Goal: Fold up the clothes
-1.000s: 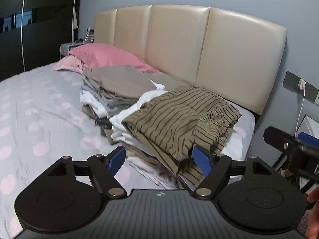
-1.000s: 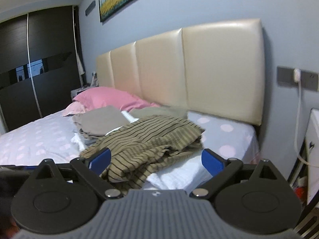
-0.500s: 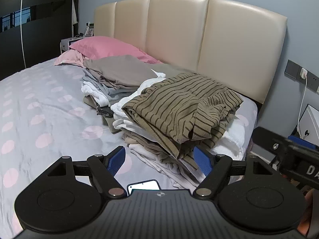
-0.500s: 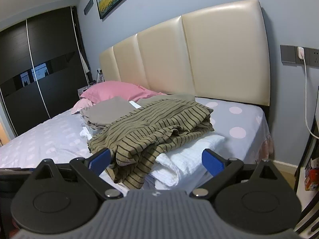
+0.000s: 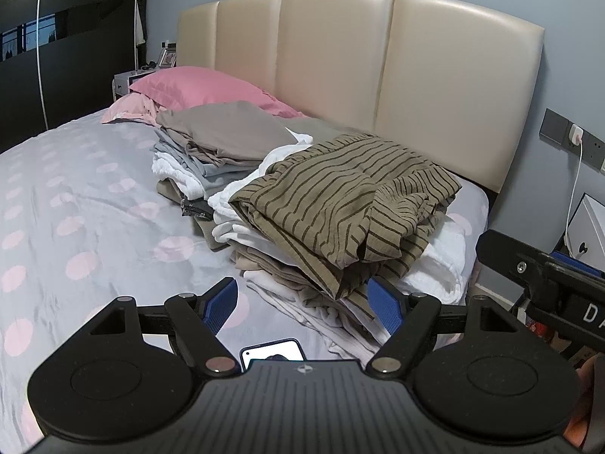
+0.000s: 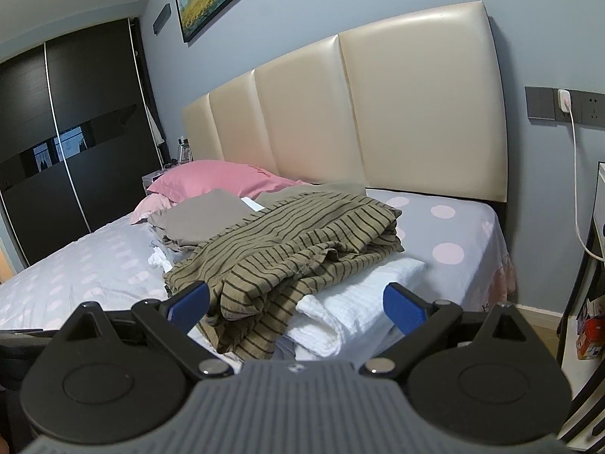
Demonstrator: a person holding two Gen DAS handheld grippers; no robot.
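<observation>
An olive striped garment (image 5: 344, 208) lies folded on top of a stack of white and beige clothes (image 5: 287, 276) near the head of the bed; it also shows in the right wrist view (image 6: 287, 249). A second stack topped by a taupe garment (image 5: 227, 132) sits beside it. My left gripper (image 5: 302, 302) is open and empty, just in front of the stack. My right gripper (image 6: 297, 302) is open and empty, in front of the striped garment and a white towel (image 6: 355, 302). The right gripper's body shows at the left wrist view's right edge (image 5: 548, 283).
The bed has a grey sheet with pink dots (image 5: 75, 208), a pink pillow (image 5: 200, 87) and a beige headboard (image 5: 378, 64). A phone (image 5: 272, 350) lies on the sheet under my left gripper. A wall socket with a white cable (image 6: 565, 106) and a nightstand (image 6: 599, 227) are at right. A dark wardrobe (image 6: 56, 132) stands far left.
Both grippers have drawn back from the stack and stayed open. The phone has come into the left wrist view. The striped garment has not moved.
</observation>
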